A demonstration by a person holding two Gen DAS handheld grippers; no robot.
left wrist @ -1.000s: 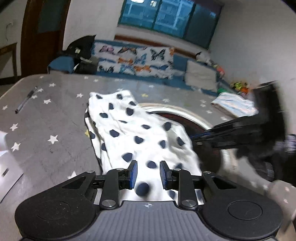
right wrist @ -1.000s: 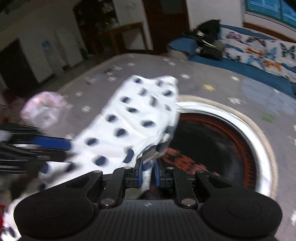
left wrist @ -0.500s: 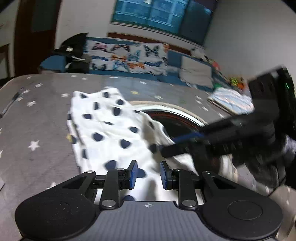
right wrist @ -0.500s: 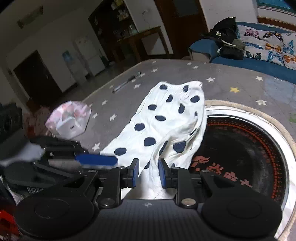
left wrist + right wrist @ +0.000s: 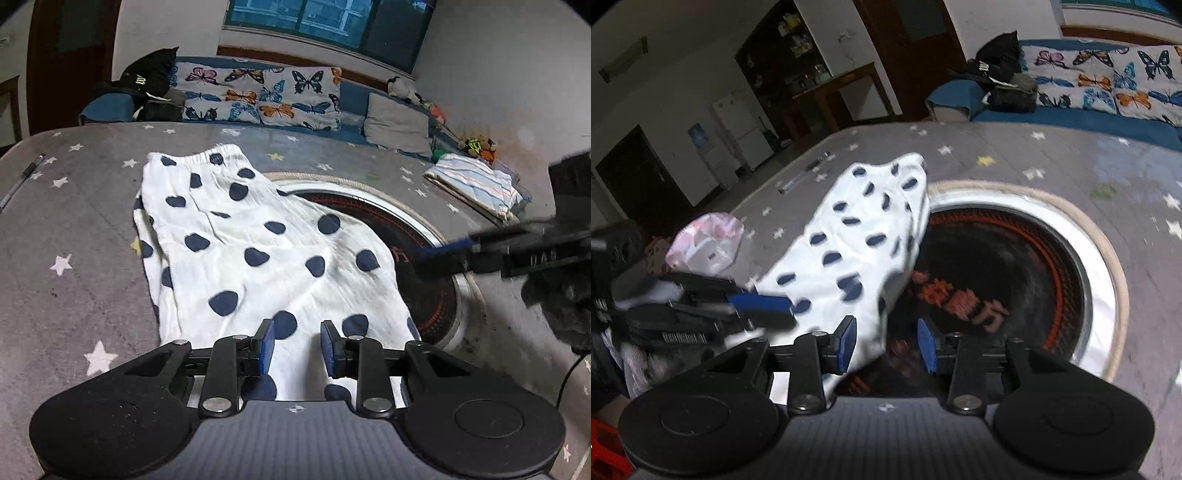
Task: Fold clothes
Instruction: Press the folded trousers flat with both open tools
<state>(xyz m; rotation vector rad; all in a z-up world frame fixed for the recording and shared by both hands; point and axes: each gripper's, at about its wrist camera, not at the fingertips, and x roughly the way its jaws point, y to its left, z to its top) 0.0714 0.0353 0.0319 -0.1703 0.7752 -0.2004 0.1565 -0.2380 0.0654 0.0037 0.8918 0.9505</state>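
Left wrist view: a pen (image 5: pixel 20 181) was seen at the far left edge of the grey star-printed table cover (image 5: pixel 74 229). Right of it, the white garment with navy dots (image 5: pixel 251 251) was spread flat on the cover, its elastic waistband at the far end and its right-hand edge draped over the round black and red inset (image 5: pixel 413 236) in the table. The left gripper (image 5: pixel 296 348) was held at the garment's near edge with its jaws apart; cloth lay between the blue pads (image 5: pixel 266 347), but whether they pressed on it could not be told. Further right, the right gripper (image 5: pixel 439 258) was seen blurred above the inset, and a folded striped cloth (image 5: pixel 476 184) lay near the table's far right corner.

Right wrist view: the left gripper (image 5: pixel 757 306) was shown at the left, beside a pink and white bag (image 5: pixel 705 240). The dotted garment (image 5: pixel 857 240) ran from the pen (image 5: pixel 798 177) side down toward the camera. The right gripper (image 5: pixel 886 345) had just been opening; its jaws stood apart, the garment's near corner lying by the left pad (image 5: pixel 848 343) with no grip on it. The inset (image 5: pixel 1015 258) filled the right side.
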